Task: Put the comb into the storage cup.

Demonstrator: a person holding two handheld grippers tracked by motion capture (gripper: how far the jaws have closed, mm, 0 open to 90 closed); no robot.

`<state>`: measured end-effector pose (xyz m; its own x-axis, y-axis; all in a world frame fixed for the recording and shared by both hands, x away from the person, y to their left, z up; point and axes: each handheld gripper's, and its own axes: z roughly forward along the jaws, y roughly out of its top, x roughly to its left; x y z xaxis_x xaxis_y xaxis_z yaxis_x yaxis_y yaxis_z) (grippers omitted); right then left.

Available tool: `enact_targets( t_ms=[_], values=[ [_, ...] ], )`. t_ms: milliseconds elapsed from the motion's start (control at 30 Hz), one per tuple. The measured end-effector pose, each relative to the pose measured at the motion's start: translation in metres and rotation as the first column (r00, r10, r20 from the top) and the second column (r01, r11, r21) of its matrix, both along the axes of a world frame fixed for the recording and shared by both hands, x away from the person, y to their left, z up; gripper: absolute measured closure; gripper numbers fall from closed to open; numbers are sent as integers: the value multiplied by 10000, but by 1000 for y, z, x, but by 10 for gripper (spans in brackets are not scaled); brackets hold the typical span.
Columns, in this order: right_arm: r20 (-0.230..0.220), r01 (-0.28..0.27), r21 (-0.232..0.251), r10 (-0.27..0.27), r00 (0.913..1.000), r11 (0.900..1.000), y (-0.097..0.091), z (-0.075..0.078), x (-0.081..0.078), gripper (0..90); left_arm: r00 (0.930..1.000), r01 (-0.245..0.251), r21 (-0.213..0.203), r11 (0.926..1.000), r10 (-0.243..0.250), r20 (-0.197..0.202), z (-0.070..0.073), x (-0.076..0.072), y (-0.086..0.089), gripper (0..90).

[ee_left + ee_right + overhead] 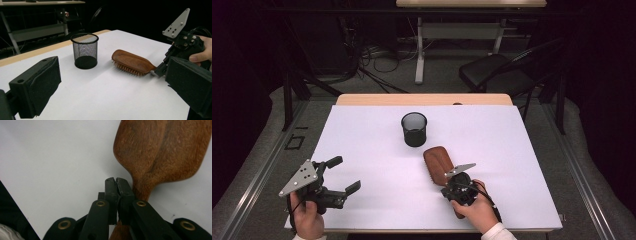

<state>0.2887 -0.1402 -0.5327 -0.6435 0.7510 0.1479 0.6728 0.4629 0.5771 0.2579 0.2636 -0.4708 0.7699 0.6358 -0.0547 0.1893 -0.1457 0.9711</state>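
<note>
A brown wooden hairbrush point(438, 162) point(130, 61) point(162, 152) lies bristles down on the white table top, its head toward a black mesh cup point(414, 129) point(85, 51) that stands upright at mid table. My right gripper point(447, 189) point(160, 71) point(116, 181) is shut, pads pressed together with nothing between them. It hovers over the brush's handle where the handle narrows, and the handle runs beneath it. My left gripper point(344, 174) point(112, 87) rests at the near left, open and empty, facing the cup and the brush.
A white sheet point(512, 150) covers the table, with a wooden strip point(422, 99) showing along the far edge. A black chair point(497, 70) and a desk frame point(419, 55) with cables stand beyond the table.
</note>
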Motion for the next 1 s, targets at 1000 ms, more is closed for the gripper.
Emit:
enact_targets(
  t_ms=[1000],
  values=[
    [400,317,445,-335,9986,9985,-21,10,-12,748,10000,-32,22,10000,32,-11,-1,0,0,4]
  ],
)
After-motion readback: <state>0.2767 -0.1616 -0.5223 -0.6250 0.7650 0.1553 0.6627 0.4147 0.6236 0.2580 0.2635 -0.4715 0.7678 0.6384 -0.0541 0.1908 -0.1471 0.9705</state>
